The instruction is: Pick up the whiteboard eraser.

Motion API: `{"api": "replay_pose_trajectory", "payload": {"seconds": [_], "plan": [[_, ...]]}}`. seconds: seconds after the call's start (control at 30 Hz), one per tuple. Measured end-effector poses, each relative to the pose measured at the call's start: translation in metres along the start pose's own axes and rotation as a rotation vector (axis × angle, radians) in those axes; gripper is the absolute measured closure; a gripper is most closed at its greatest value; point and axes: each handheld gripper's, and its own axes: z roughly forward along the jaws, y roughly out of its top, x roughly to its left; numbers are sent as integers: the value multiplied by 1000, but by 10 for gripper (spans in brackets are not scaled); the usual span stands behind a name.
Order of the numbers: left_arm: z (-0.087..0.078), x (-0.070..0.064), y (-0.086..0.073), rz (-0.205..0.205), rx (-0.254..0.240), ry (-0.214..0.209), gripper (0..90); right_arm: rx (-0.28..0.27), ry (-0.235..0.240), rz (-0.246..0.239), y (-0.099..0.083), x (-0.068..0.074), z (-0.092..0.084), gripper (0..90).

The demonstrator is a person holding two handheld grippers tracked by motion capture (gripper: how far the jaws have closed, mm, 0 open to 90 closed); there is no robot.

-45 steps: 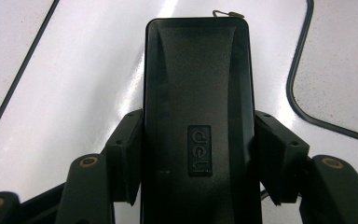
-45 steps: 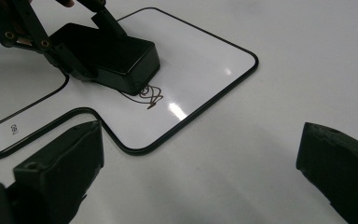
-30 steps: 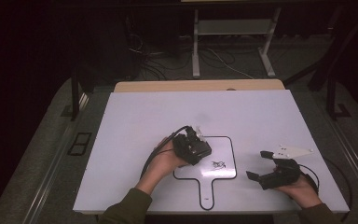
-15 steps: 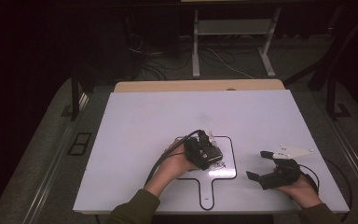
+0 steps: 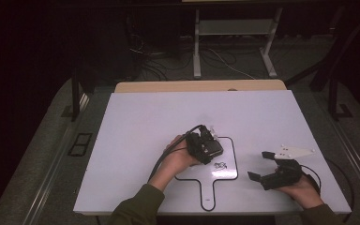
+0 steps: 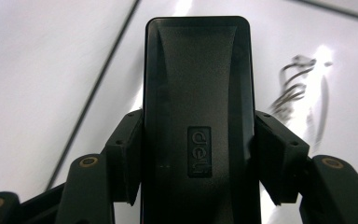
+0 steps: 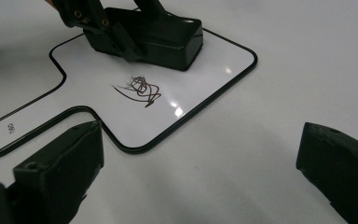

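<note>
Eraser, rigid and light, sits clamped in your left claw; grip its long sides. Right claw gapes wide at four o'clock.

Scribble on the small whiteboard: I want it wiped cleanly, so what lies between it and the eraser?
Bare board. The right gripper view shows the eraser, held by the left gripper, apart from the scribble.
</note>
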Motion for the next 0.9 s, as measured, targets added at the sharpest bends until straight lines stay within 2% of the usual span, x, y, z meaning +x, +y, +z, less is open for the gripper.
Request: {"api": "replay_pose_trajectory", "payload": {"seconds": [0.03,0.13,0.17,0.23,0.3,0.43,0.47,0.53,0.6,0.67,0.77,0.9], "plan": [[1,-3,2,0,-3,-8,389,1,1,1,0,0,0,0],[5,-12,12,42,-8,-26,389,-1,1,-1,0,1,-1,0],[5,-15,14,40,-2,-28,389,0,1,0,0,1,-1,0],[6,-14,17,51,7,-22,389,-3,-1,0,0,0,-1,0],[7,-9,18,46,4,-17,390,-6,-2,0,0,0,-2,0],[9,0,17,9,-5,-4,389,-5,-2,1,-1,0,-2,0],[8,1,17,20,1,-5,389,-5,-3,1,-1,0,-2,0],[8,-1,18,30,2,1,389,-5,-2,2,-1,-1,-2,0],[9,-6,19,29,-2,-29,389,-4,-2,1,-1,-1,-2,0],[9,-12,22,52,-6,-31,389,-4,-1,0,-1,0,-1,0],[11,-20,25,61,-9,-42,389,-4,-2,0,-1,0,-2,0],[11,-15,24,43,-13,-52,389,-4,-2,0,-1,0,-2,0]]}}
